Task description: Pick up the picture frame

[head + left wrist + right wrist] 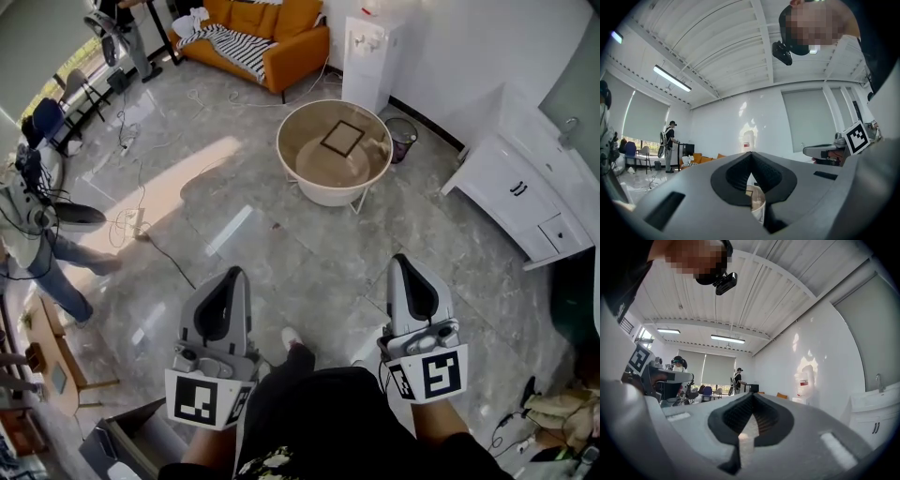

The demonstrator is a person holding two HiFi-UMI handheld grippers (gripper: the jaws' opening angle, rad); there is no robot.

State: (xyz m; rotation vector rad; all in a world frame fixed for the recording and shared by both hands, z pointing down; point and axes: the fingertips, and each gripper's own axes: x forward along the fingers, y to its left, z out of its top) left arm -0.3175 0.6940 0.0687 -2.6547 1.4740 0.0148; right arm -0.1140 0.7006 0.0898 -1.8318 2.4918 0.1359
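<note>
two hand-held grippers sit low in the head view, side by side and pointing up-frame: left hand-held gripper [234, 276] and right hand-held gripper [402, 261], each with its marker cube nearest the camera.

left hand-held gripper [750, 154]: jaws together, dark pads meeting in a point, nothing between them.
right hand-held gripper [752, 397]: jaws together as well, nothing held.

picture frame [342, 138]: small, square, dark-edged. it lies flat on the beige top of a round counter [319, 192] with a white wall, toward the far right of that top.

relation to the hand-held grippers: the frame is well apart from both, ahead of them across a stretch of grey tiled floor [309, 248]. in the head view it sits above and between the two tips, nearer the right one's line than the left's. no contact with either. in the left gripper view a slice of the counter [758, 202] shows through the gap under the closed pads.

surroundings: orange sofa [281, 37] beyond the counter, white water dispenser [370, 56] behind it, a small bin [404, 137] just beside its right edge, white cabinet [520, 192] at far right. a person [37, 248] stands at the left edge.
</note>
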